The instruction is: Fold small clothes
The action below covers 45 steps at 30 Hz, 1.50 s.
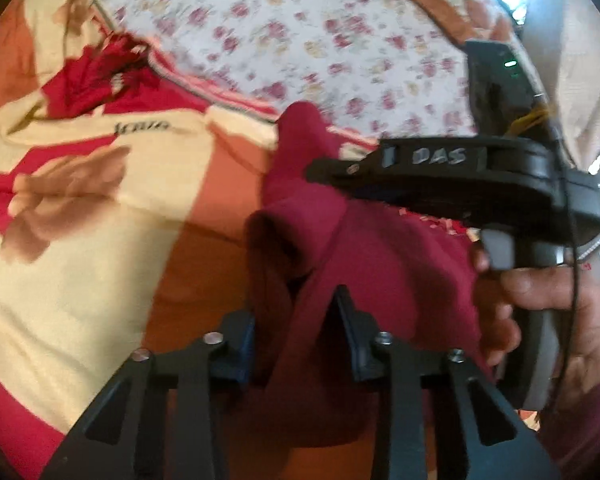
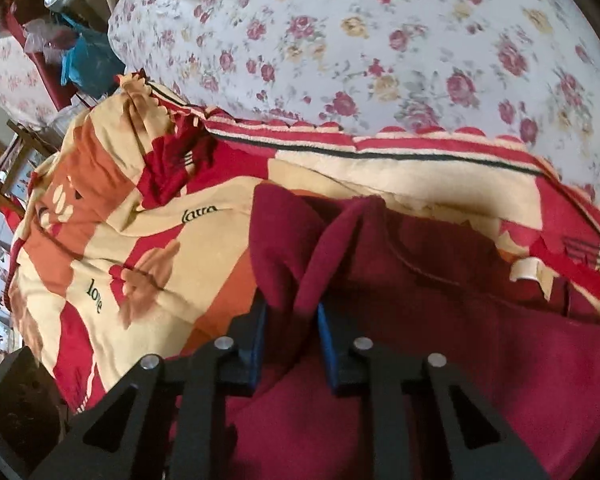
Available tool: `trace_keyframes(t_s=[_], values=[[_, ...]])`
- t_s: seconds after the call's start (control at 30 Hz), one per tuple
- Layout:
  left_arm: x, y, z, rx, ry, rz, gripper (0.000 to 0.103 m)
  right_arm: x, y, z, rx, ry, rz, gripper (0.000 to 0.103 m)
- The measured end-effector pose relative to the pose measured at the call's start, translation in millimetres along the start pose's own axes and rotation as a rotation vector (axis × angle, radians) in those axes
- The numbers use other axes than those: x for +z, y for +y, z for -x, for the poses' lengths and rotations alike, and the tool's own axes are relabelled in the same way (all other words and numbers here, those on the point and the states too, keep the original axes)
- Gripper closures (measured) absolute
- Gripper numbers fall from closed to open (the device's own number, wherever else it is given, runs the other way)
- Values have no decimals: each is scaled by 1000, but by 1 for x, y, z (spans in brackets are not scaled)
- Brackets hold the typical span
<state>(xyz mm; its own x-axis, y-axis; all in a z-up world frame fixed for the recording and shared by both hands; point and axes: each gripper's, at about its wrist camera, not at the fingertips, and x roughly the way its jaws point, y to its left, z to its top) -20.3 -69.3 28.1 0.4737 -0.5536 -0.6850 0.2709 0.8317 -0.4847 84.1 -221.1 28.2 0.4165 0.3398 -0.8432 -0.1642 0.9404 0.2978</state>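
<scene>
Maroon garment (image 2: 440,280) is pinched by both the left tool (image 1: 300,320) and right tool (image 2: 292,312); only the left view shows a hand (image 1: 540,312).

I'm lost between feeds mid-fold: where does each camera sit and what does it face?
Left wrist: on the left gripper, looking down at the maroon garment; the right gripper and a hand show.
Right wrist: on the right gripper, facing the garment's pinched fold.
Shared: garment, patterned blanket, floral sheet.

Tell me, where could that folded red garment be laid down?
On the open orange-and-cream blanket left of the maroon garment, or the floral sheet beyond its striped edge. It's crowded where both claws pinch the cloth and around the crumpled red fabric.
</scene>
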Motion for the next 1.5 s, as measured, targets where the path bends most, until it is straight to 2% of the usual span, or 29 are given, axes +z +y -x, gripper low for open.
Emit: trace_keyframes(t_s=[0.07,0.13,0.2,0.23,0.33,0.4,0.47,0.77,0.83,0.87,0.9,0.97,1.0,1.07,1.17,1.23,1.3,1.5], values=[[0,-8,6,-4,-25,-39,100,-2,-1,3,10,0,-15,79],[-1,-13,11,-12,-40,-57,102,-2,-7,6,20,12,-68,72],[-1,-15,11,-5,-41,-64,102,0,-11,5,-7,35,-108,42],[-1,-15,10,1,-37,-65,103,0,-10,5,-15,40,-108,39],[2,-13,8,5,-31,-59,103,2,-3,5,-19,44,-77,37],[1,-14,9,4,-32,-60,103,4,3,2,-23,49,-65,29],[0,-14,10,2,-32,-60,103,7,8,-4,-27,62,-56,27],[1,-12,7,3,-19,-55,103,16,37,-44,-120,131,46,25],[0,-10,7,6,-13,-49,103,13,36,-47,-142,124,70,26],[1,-8,6,7,-9,-43,103,12,35,-44,-148,102,77,35],[1,-7,5,8,-6,-39,102,10,32,-40,-153,82,86,52],[2,-4,2,23,6,-23,102,8,26,-33,-122,65,86,67],[1,-3,0,33,12,-14,98,7,22,-28,-94,55,73,72],[1,-2,-4,56,24,-9,94,6,13,-20,-53,38,45,74],[0,-5,-8,85,22,-30,94,4,7,-12,-15,20,19,75],[-1,-8,-8,78,14,-50,95,2,6,-6,-6,6,13,76],[-1,-14,-4,54,3,-77,102,1,6,0,0,-9,10,77],[1,-35,13,24,-28,-95,103,-5,-6,37,36,-70,-12,78]])
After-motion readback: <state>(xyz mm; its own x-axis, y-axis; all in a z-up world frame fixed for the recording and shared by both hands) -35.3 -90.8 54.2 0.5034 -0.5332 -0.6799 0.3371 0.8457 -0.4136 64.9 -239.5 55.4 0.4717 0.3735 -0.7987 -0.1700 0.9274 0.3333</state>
